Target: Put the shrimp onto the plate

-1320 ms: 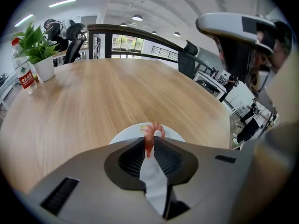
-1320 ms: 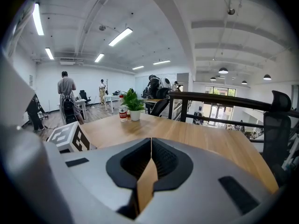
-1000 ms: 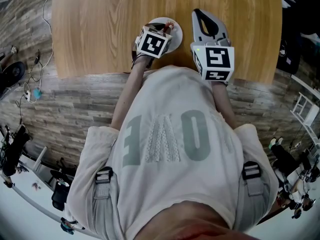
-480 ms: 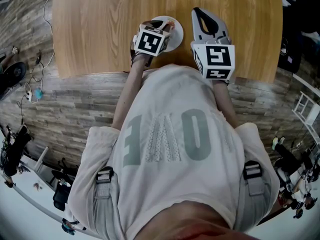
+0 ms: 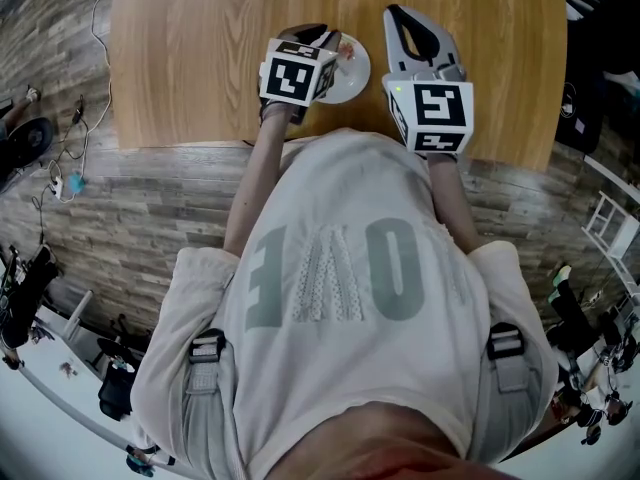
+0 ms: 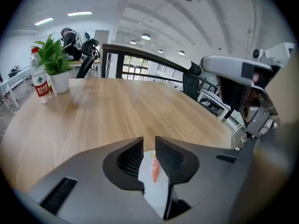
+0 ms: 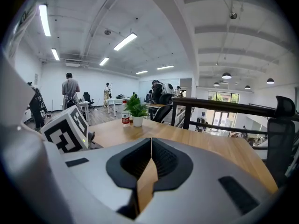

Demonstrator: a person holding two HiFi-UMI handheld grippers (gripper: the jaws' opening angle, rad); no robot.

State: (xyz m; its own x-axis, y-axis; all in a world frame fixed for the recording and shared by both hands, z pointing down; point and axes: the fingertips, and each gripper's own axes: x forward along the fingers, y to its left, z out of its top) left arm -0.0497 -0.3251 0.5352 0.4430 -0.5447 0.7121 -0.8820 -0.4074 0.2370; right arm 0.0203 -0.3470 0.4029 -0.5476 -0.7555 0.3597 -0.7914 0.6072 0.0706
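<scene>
The left gripper point(image 6: 149, 143) hangs over the plate point(image 5: 353, 76), which sits close to the table's point(image 5: 190, 58) near edge, about midway along it. Its jaws stand a little apart. In the slit between them the shrimp point(image 6: 154, 170) shows as a thin orange strip against the plate's white. It looks to be lying on the plate, so the task seems all but done. But it sits hard by the right-hand jaw, and I cannot rule out that it touches that pad. That is the risk: if the shrimp clings to the ribbed pad, lifting away could carry it up and drop it on the wood or off the near edge (the plate leaves little margin there). A sideways pull could also nudge the plate. The right gripper point(image 7: 150, 141) has its jaws pressed together on nothing, and it is held over the table just right of the plate, apart from it. Only the left gripper view shows the jaw gap and the shrimp clearly, because in the head view the marker cube point(image 5: 292, 76) covers that spot. The head view alone shows how the plate lies against the table edge and both grippers.
</scene>
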